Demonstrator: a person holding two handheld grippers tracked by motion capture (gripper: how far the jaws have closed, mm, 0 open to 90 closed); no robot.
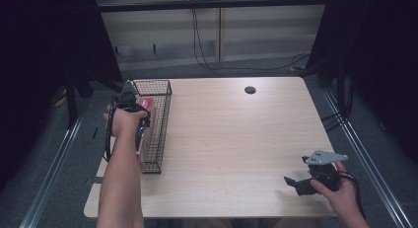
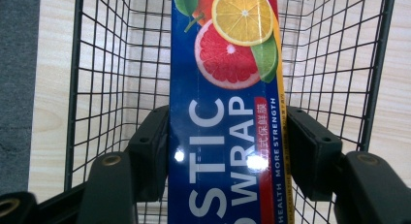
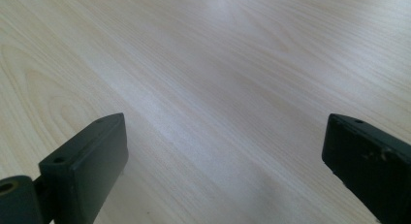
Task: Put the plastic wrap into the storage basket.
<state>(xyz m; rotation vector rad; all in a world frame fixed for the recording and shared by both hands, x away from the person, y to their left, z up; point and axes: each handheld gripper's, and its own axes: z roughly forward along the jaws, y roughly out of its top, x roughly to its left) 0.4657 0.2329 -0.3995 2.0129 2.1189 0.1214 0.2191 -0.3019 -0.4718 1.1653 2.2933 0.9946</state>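
Note:
A long blue plastic wrap box (image 2: 223, 88) with citrus fruit printed on it lies lengthwise inside a black wire basket (image 2: 111, 64). My left gripper (image 2: 228, 136) is shut on the box, one jaw pressed against each long side. From above, the basket (image 1: 165, 124) stands at the table's left edge, the box (image 1: 144, 105) shows red inside it, and the left hand holds its gripper (image 1: 132, 102) over it. My right gripper (image 1: 296, 171) rests near the front right corner. Its jaws (image 3: 225, 156) stand wide open over bare wood.
The light wooden table (image 1: 236, 139) has a round cable hole (image 1: 250, 90) at the back centre. Dark curtains flank both sides, metal rails run along the floor, and cables hang down the back wall.

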